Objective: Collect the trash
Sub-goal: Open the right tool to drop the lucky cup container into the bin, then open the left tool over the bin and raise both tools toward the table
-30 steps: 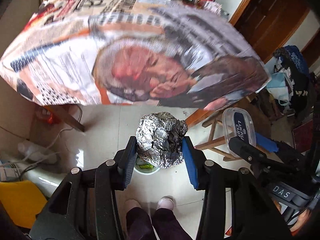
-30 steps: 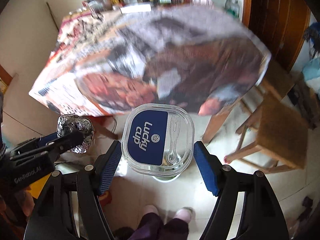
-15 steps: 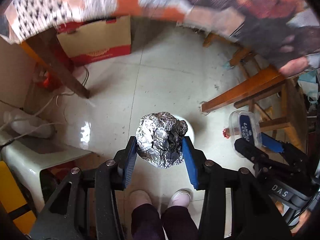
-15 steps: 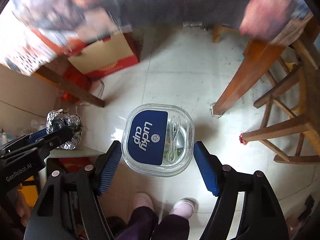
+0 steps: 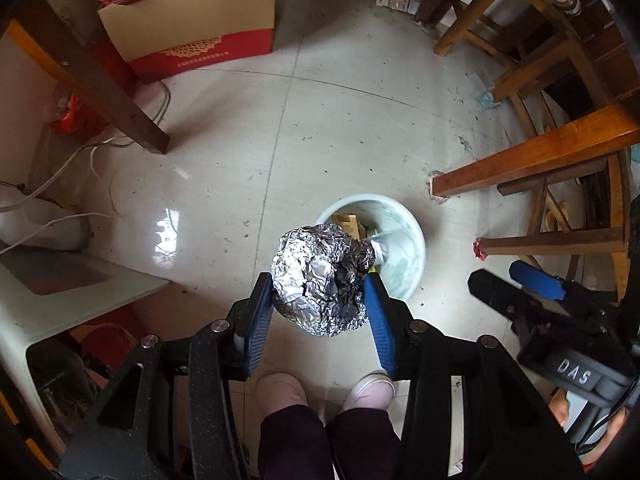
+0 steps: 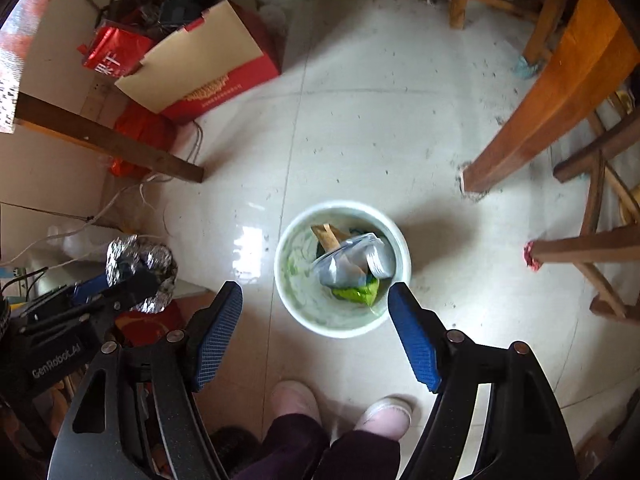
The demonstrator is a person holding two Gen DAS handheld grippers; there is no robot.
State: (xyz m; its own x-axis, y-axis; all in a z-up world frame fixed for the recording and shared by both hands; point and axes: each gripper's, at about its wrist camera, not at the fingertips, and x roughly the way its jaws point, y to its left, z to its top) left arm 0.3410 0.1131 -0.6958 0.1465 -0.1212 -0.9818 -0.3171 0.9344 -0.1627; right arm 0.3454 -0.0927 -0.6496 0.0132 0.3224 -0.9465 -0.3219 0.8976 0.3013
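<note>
crumpled silver foil ball [image 5: 322,280], gripper-held [image 5: 318,300]

Pale glossy floor tiles [image 5: 340,128] are reflecting a patch of window light left of the orange-brown wooden table leg [image 5: 532,160]. A red-and-tan cardboard box [image 5: 192,28] is sitting far beyond that leg, and white cables [image 5: 60,184] are trailing across the floor at left.

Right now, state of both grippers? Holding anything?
Left gripper: closed on the foil ball, beside the trash bucket.
Right gripper: open, empty, above the trash bucket.
</note>
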